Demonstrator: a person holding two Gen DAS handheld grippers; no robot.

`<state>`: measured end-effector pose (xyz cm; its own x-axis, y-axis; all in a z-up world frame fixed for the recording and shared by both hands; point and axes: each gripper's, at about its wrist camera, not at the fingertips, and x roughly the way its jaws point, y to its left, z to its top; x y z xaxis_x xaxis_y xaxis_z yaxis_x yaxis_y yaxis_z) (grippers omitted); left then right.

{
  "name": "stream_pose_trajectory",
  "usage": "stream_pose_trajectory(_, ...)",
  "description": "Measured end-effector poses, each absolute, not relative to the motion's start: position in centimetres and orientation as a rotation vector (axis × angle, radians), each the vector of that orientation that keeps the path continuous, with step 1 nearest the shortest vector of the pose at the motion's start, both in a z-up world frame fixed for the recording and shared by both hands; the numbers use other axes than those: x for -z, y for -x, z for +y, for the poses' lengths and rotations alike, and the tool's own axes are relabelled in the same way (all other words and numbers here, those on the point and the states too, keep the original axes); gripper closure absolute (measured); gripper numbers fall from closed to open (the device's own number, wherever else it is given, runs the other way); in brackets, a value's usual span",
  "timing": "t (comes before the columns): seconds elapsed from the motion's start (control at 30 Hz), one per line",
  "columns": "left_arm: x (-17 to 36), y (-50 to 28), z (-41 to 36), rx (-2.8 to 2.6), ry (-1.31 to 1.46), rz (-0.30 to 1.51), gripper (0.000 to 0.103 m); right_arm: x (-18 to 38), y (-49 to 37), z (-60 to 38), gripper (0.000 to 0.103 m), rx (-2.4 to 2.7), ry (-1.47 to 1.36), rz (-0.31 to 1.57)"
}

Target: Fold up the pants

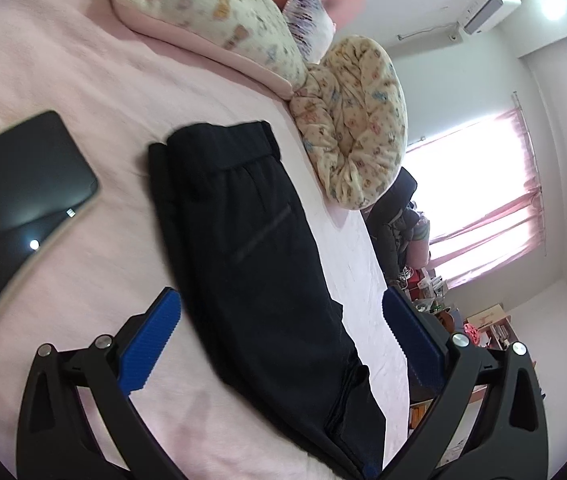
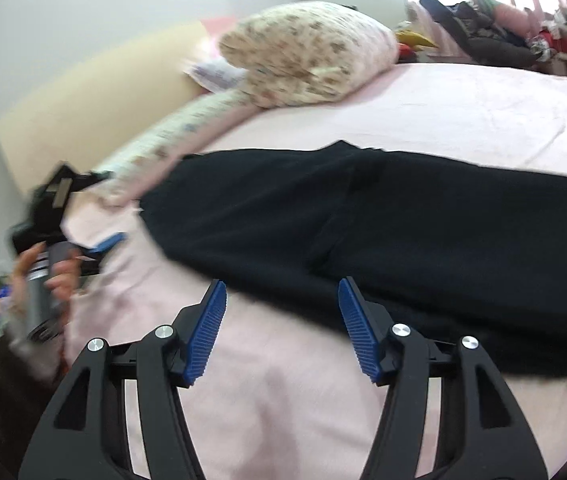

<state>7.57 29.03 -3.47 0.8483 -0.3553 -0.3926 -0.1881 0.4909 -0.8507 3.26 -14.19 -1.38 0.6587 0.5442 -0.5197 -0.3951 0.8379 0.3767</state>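
Note:
Black pants (image 1: 251,232) lie flat on the pink bed sheet (image 1: 83,92), folded lengthwise, waistband at the far end near the pillows. My left gripper (image 1: 281,300) is open and empty, its blue pads either side of the pants' leg part, above the cloth. In the right wrist view the pants (image 2: 383,220) stretch across the bed. My right gripper (image 2: 281,286) is open and empty, at the pants' near edge. The left gripper (image 2: 99,246) shows there at the left, held in a hand.
Patterned pillows (image 1: 347,128) and a rolled quilt (image 1: 211,8) lie at the head of the bed. A dark phone (image 1: 23,200) lies on the sheet at left. Clutter and clothes (image 2: 483,32) stand beyond the bed by the curtained window.

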Motion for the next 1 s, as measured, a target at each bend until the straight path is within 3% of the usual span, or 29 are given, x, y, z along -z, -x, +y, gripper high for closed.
stream_pose_trajectory(0.2,5.9,-9.2,30.1,0.160,1.179,0.662,0.002,3.7,-1.6,-15.0,0.040,-0.607,-0.309,0.698)
stream_pose_trajectory(0.57,6.2,-12.4,28.1,0.130,1.047,0.752,0.002,4.3,-0.4,-15.4,0.034,-0.693,-0.380,0.696)
stream_pose_trajectory(1.0,6.9,-14.6,28.2,0.144,1.096,0.797,0.002,5.5,-0.2,-15.7,0.030,-0.729,-0.419,0.708)
